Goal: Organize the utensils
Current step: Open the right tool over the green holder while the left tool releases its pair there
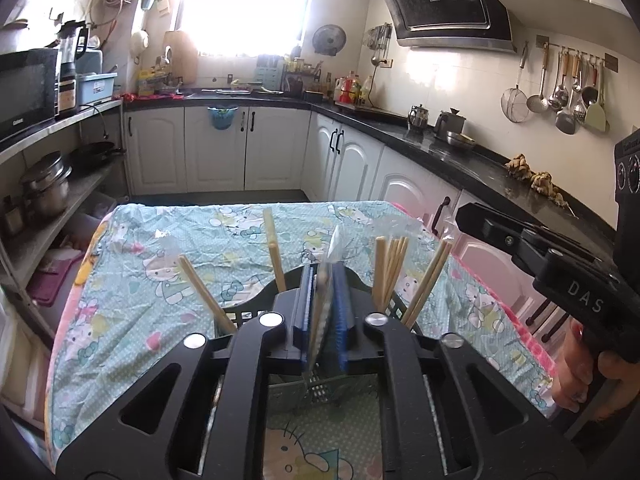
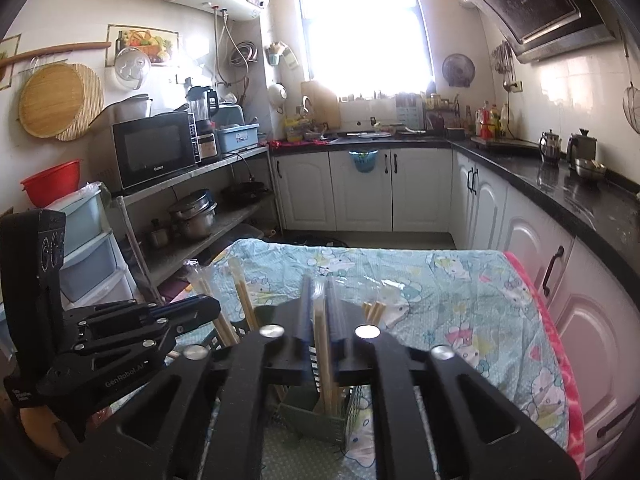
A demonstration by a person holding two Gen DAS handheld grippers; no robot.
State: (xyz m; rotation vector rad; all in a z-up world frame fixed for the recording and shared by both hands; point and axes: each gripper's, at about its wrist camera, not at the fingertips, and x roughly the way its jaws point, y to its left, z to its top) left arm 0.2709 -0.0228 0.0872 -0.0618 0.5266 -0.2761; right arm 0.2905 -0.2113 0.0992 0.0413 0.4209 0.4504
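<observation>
My left gripper [image 1: 322, 280] is shut on a clear-wrapped pair of chopsticks [image 1: 320, 312], held upright over the dark slotted utensil basket [image 1: 244, 314]. Several wooden chopsticks [image 1: 390, 270] stand in the basket on both sides of it. My right gripper [image 2: 320, 292] is shut on another wrapped pair of chopsticks [image 2: 322, 344], its lower end inside a green-grey compartment [image 2: 312, 420] of the basket. The right gripper also shows in the left wrist view [image 1: 472, 213] at the right, and the left gripper shows in the right wrist view [image 2: 208, 306] at the left.
The basket stands on a table with a light-blue cartoon cloth [image 1: 180, 232]. White cabinets and a black countertop [image 1: 480, 164] run along the right. Open shelves [image 2: 224, 220] with pots and a microwave stand on the left.
</observation>
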